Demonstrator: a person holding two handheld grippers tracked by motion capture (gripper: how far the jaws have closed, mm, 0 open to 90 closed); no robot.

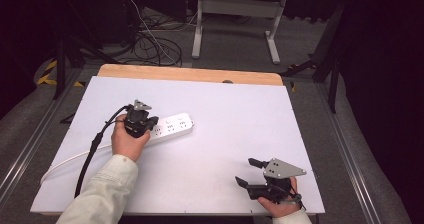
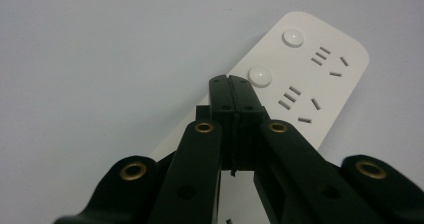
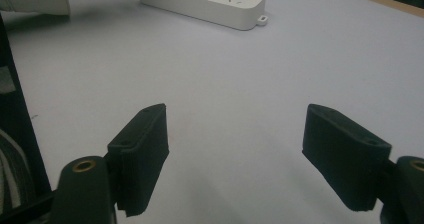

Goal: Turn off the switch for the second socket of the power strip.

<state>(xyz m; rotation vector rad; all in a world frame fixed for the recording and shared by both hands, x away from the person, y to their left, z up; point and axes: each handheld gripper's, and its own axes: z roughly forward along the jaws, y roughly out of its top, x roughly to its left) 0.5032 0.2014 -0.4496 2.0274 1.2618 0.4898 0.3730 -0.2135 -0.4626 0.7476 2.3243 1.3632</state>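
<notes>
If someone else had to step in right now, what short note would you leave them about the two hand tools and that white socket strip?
Left gripper: jaws shut with nothing between them, tip poised over the white power strip, right beside the nearer round button.
Right gripper: open, holding nothing, low over the white table near its front right corner.
Power strip: lies flat, left of centre.
Done: left gripper lined up at the button.
Left: probably press that button; whether it is touched yet cannot be told.
</notes>
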